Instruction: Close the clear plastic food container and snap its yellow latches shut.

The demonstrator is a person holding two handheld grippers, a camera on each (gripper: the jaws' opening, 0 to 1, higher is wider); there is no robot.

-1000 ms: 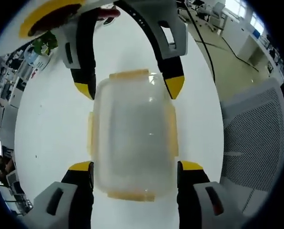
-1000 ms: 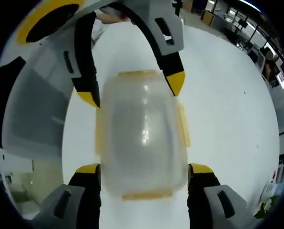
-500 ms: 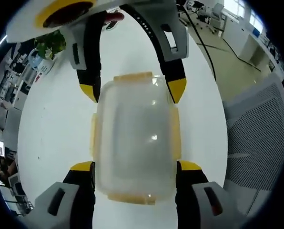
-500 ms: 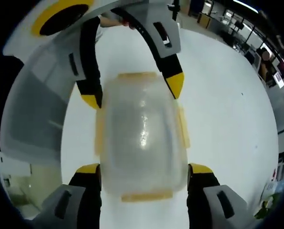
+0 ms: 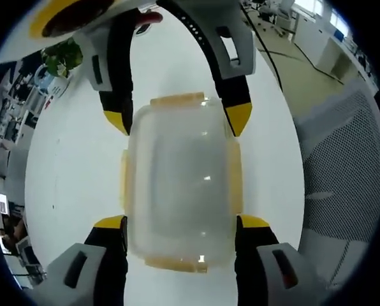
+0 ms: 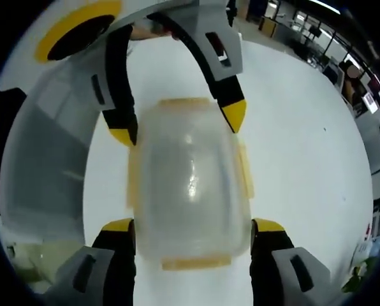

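We see the clear plastic food container [image 5: 180, 191] lying flat on the white table [image 5: 69, 166], lid on top, its long axis running straight away from our left gripper [image 5: 180, 223] toward the right gripper [image 5: 177, 120] facing it. Pale yellow latches [image 5: 175, 100] sit on all four sides; whether they are snapped down we cannot tell. In the left gripper view our own two jaws stand wide apart, one on each long side of the container at its near end, close against its walls, though contact is unclear. The right gripper's yellow-tipped jaws straddle the far end likewise, spread to the container's width. In the right gripper view the container [image 6: 189, 185] again points lengthwise away, the right gripper [image 6: 190, 226] flanking its near end and the left gripper [image 6: 177, 124] at the far end. A mesh chair back [image 5: 340, 166] stands beside the table
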